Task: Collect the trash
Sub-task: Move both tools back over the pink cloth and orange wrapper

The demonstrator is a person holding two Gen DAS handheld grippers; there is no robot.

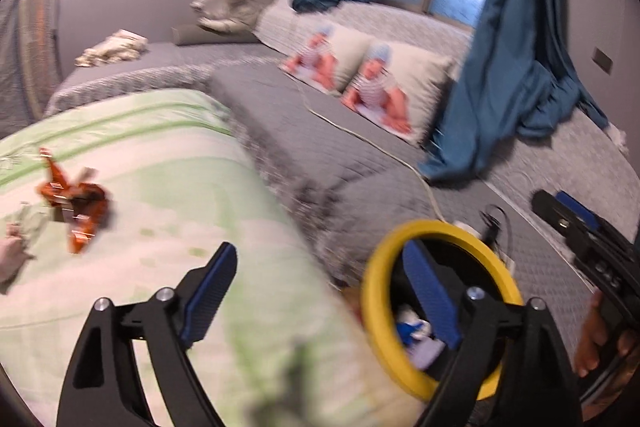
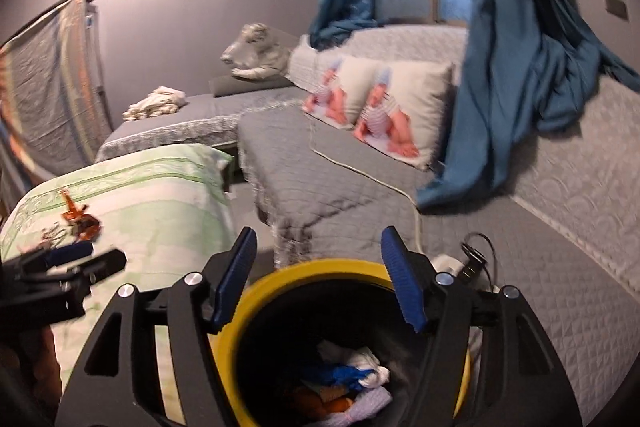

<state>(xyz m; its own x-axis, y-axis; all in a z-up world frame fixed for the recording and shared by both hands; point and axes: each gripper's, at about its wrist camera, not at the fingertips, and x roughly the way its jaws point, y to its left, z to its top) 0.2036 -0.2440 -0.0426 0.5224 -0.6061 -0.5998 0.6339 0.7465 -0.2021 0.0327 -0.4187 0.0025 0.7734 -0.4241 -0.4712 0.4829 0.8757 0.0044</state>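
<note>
- Our left gripper has its fingers spread apart with nothing between them; the right gripper is likewise spread and empty, poised over the yellow-rimmed bin.
- The orange wrapper lies on the green blanket, ahead and to the left of the left fingers, its long axis running roughly away from us. We judge the left gripper nearer.
- Only the right view looks down into the bin, showing scraps already inside.
</note>
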